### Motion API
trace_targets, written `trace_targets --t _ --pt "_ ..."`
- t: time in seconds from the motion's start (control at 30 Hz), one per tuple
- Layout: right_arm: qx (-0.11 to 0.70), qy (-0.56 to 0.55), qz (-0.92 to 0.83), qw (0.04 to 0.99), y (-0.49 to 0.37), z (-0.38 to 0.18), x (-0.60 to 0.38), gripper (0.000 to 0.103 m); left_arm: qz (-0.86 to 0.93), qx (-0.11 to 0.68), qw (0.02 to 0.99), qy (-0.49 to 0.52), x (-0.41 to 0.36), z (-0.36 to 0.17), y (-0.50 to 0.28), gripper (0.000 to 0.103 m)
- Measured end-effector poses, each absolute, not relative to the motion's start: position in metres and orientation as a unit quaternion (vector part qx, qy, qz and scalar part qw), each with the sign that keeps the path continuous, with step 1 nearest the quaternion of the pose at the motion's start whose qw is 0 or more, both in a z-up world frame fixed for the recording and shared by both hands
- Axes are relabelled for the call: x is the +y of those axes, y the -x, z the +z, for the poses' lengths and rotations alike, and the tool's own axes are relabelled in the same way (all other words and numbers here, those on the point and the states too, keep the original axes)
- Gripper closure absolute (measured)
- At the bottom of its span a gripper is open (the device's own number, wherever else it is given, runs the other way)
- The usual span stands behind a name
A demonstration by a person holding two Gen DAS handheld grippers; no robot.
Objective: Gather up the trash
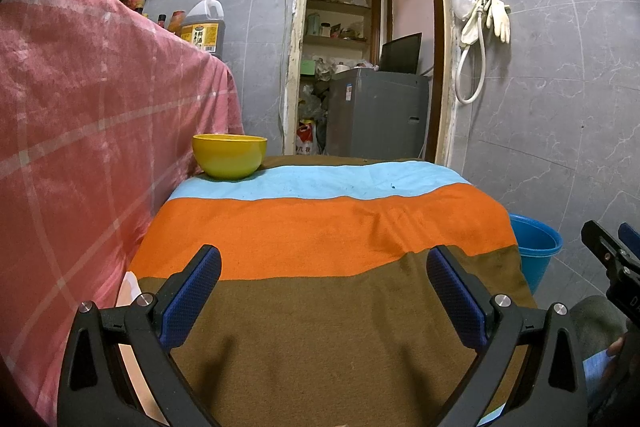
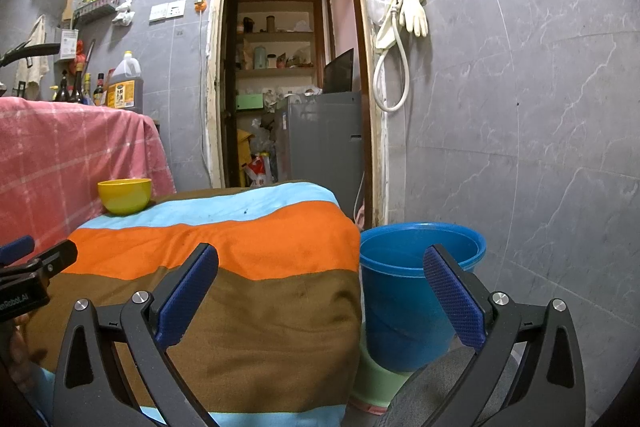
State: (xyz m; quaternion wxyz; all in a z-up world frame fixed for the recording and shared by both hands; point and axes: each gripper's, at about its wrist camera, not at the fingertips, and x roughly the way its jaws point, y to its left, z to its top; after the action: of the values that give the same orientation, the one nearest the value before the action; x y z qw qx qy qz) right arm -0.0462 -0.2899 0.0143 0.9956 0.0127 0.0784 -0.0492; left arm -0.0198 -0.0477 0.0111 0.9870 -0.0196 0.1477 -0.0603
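My left gripper (image 1: 324, 267) is open and empty above a low table covered by a striped blue, orange and brown cloth (image 1: 320, 227). My right gripper (image 2: 320, 267) is open and empty over the cloth's right edge (image 2: 224, 247) and a blue bucket (image 2: 408, 291) on the floor. The bucket also shows in the left wrist view (image 1: 536, 247). A yellow bowl (image 1: 229, 155) stands at the table's far left corner, and also shows in the right wrist view (image 2: 125, 195). No trash is visible on the cloth. The right gripper's tip shows at the left view's right edge (image 1: 612, 251).
A higher surface draped in pink checked cloth (image 1: 80, 131) rises on the left, with bottles and an oil jug (image 1: 204, 25) behind. An open doorway (image 1: 368, 39) leads to a storeroom with a grey appliance. Grey tiled wall with hanging gloves (image 1: 486, 17) on the right.
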Motion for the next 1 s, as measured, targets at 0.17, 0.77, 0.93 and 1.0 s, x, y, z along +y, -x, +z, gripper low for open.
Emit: trace_targets --t 0.17,0.77,0.93,1.0 --pt "0.079 -0.013 -0.049 0.996 0.0459 0.0145 -0.2904 0.000 -0.060 0.148 0.987 0.021 -0.0493 0.0111 0.0199 0.002" --pt "0.079 -0.013 -0.049 0.996 0.0456 0.0148 -0.2899 0.000 -0.056 0.152 0.986 0.024 -0.0535 0.0085 0.0199 0.002" --pt "0.080 -0.013 -0.049 0.995 0.0455 0.0149 -0.2898 0.000 -0.055 0.154 0.986 0.025 -0.0556 0.0079 0.0214 0.002" --pt "0.081 -0.014 -0.049 0.995 0.0455 0.0141 -0.2889 0.000 -0.055 0.154 0.986 0.026 -0.0547 0.0073 0.0208 0.002"
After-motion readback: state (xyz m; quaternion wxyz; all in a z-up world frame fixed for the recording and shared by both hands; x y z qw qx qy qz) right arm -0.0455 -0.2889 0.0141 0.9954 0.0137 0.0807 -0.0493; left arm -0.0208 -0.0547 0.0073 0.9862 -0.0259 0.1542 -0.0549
